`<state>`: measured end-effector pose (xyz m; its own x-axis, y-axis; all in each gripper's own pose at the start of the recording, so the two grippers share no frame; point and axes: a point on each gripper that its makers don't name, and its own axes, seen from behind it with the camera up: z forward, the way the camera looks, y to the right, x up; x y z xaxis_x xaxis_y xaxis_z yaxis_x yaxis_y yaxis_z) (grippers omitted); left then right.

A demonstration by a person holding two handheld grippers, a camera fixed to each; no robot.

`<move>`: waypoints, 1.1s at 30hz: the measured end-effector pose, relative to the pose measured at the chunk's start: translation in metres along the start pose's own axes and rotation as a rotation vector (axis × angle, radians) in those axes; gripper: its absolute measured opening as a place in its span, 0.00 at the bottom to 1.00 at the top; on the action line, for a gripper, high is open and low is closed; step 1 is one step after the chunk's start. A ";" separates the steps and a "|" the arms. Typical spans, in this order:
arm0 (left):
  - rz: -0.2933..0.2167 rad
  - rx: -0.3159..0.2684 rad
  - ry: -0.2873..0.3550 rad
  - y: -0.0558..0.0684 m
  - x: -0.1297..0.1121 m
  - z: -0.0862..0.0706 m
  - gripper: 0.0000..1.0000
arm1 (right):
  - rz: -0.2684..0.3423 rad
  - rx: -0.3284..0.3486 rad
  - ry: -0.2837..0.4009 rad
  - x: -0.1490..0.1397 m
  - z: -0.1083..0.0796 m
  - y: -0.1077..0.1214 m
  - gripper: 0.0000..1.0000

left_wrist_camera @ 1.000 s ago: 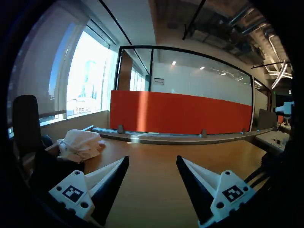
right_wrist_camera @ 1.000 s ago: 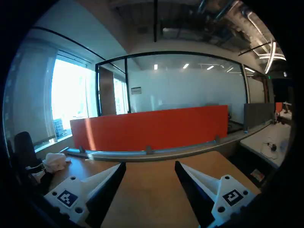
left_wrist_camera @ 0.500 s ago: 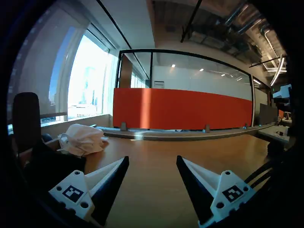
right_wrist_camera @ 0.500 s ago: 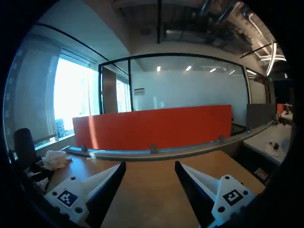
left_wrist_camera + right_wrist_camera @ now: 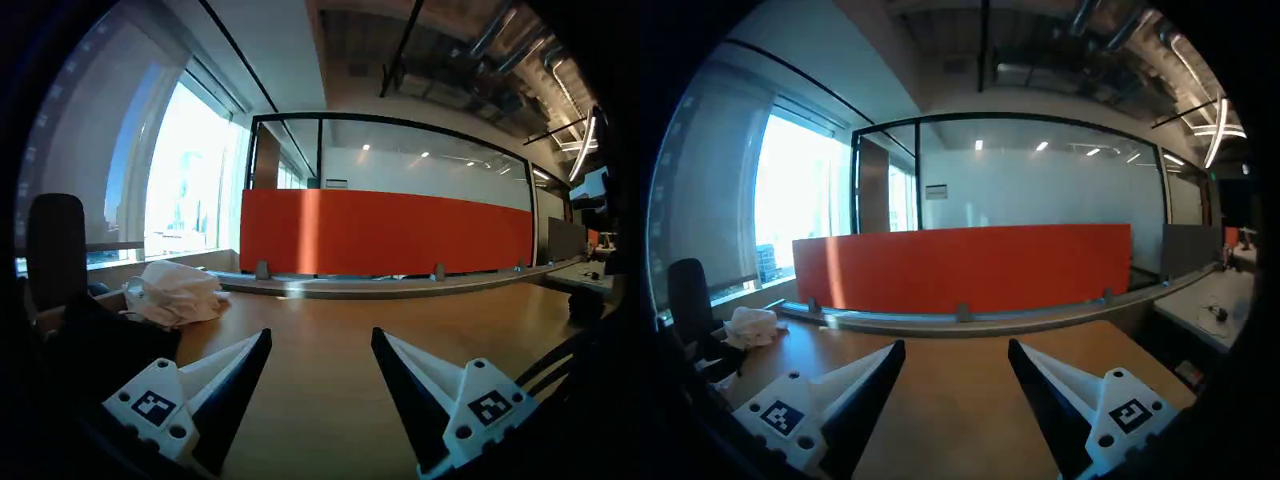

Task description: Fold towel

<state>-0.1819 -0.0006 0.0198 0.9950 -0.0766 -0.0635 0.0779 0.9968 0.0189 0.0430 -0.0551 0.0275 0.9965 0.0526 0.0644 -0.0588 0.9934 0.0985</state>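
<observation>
The towel [image 5: 174,292] is lying bunched on the wooden surface [image 5: 320,312], ahead and to the left of the left gripper [image 5: 321,332], whose fingers [image 5: 232,376] are standing wide apart, holding nothing. The right gripper [image 5: 956,344], equally wide and empty, is facing it farther off to its left, so the left gripper is sitting nearer; the heap is showing no clear long axis

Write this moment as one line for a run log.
stage: pre-grasp | towel: crumpled on wooden desk, untouched | left tool: open, empty | right tool: open, empty
</observation>
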 end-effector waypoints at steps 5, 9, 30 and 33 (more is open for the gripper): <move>0.016 0.002 0.000 0.000 -0.007 0.001 0.92 | 0.002 0.003 -0.005 -0.005 0.001 0.001 0.99; 0.036 0.003 0.001 0.001 -0.008 0.002 0.92 | -0.009 0.005 -0.011 -0.009 0.001 0.001 0.99; 0.039 0.002 -0.001 0.001 -0.009 0.000 0.92 | 0.004 0.002 -0.007 -0.004 0.001 0.004 0.99; 0.040 0.011 -0.001 -0.001 -0.009 0.000 0.92 | 0.008 0.000 -0.003 -0.004 0.001 0.006 0.99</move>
<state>-0.1908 -0.0009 0.0202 0.9974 -0.0372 -0.0612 0.0392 0.9987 0.0325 0.0383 -0.0493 0.0285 0.9958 0.0606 0.0687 -0.0672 0.9929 0.0979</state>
